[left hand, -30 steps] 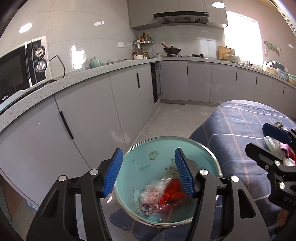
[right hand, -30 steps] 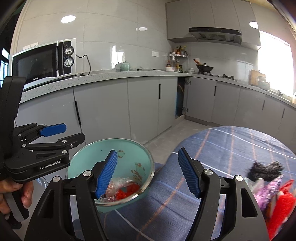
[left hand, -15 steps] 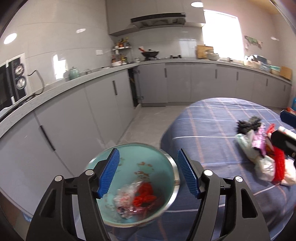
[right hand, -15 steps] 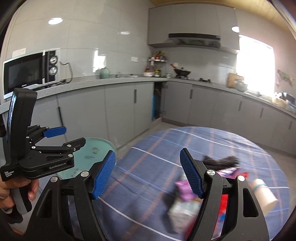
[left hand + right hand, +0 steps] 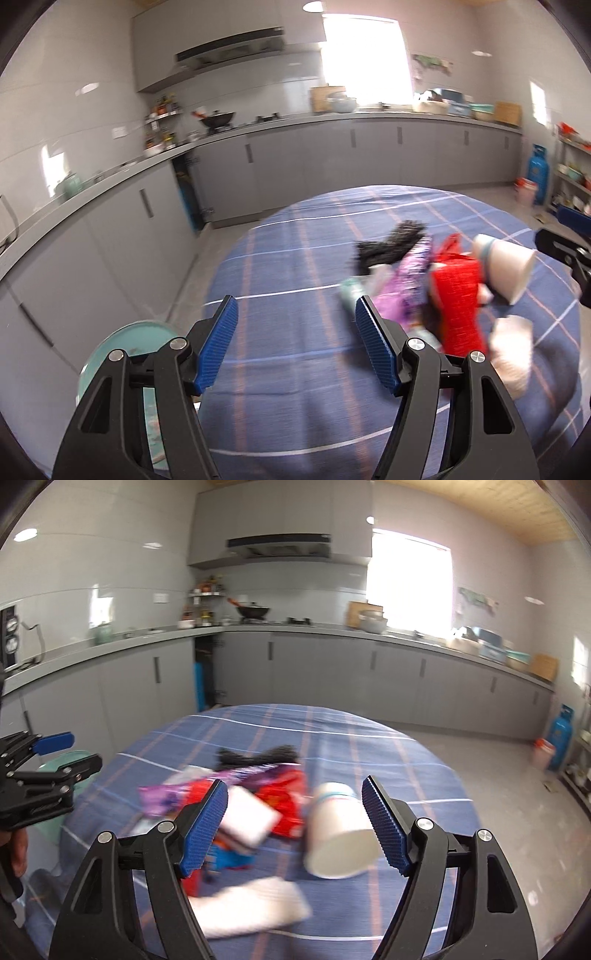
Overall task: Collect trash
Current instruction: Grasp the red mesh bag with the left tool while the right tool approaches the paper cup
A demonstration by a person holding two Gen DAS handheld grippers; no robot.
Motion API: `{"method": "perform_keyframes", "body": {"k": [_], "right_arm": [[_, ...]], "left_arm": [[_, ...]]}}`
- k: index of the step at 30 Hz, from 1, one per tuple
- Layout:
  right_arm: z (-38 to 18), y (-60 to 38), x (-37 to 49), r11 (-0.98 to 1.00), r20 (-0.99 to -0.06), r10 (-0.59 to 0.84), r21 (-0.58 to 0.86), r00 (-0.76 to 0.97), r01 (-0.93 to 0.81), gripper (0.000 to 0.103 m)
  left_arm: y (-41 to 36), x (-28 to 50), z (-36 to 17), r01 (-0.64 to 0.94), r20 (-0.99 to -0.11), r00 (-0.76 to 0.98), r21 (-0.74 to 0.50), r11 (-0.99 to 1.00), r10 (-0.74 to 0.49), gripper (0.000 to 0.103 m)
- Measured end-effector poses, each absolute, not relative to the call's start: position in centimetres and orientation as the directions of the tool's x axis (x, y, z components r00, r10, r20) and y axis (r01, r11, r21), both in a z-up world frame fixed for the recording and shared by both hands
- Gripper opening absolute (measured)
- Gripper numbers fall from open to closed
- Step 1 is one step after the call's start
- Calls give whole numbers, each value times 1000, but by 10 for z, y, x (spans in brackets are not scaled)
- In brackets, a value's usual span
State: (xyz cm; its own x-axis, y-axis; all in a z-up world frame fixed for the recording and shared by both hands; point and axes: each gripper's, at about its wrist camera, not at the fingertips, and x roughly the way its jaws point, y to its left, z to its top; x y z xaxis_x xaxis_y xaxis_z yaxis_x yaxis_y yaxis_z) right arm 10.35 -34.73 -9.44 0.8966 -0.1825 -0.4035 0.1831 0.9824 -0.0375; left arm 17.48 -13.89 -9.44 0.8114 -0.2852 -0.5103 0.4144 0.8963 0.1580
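A heap of trash lies on the round table under a blue plaid cloth (image 5: 295, 266): a tipped white paper cup (image 5: 338, 830), red wrappers (image 5: 458, 306), a purple wrapper (image 5: 406, 280), a black fuzzy piece (image 5: 258, 755) and white tissue (image 5: 255, 908). My right gripper (image 5: 293, 825) hangs over the heap, its jaws opening, nothing pressed between them. My left gripper (image 5: 295, 345) is open above bare cloth, left of the heap. The teal bowl (image 5: 122, 339) sits at the table's left edge, mostly hidden behind the left gripper's body.
Grey kitchen cabinets and a counter (image 5: 332, 657) run behind the table, with a wok on the stove (image 5: 253, 611). A blue gas cylinder (image 5: 561, 734) stands on the floor at the far right. A hand (image 5: 16, 849) holds the left gripper.
Both grippers swung right, away from the teal bowl and toward the trash heap. The bowl slid to the left edge of both views. The right jaws widened.
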Motion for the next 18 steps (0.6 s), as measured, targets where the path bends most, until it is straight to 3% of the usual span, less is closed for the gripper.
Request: {"method": "perform_keyframes", "body": {"k": [15, 17, 18], "right_arm": [[-131, -399, 84, 962, -448, -233, 26, 863, 273, 79], [-131, -400, 85, 962, -449, -229, 32, 864, 272, 79], [-133, -400, 87, 963, -452, -222, 39, 864, 268, 79]], "left_arm": [[-233, 145, -125, 595, -581, 711, 199, 778, -396, 65], [-237, 150, -129, 612, -603, 691, 192, 768, -400, 42], [-240, 150, -132, 625, -616, 675, 186, 758, -406, 37]]}}
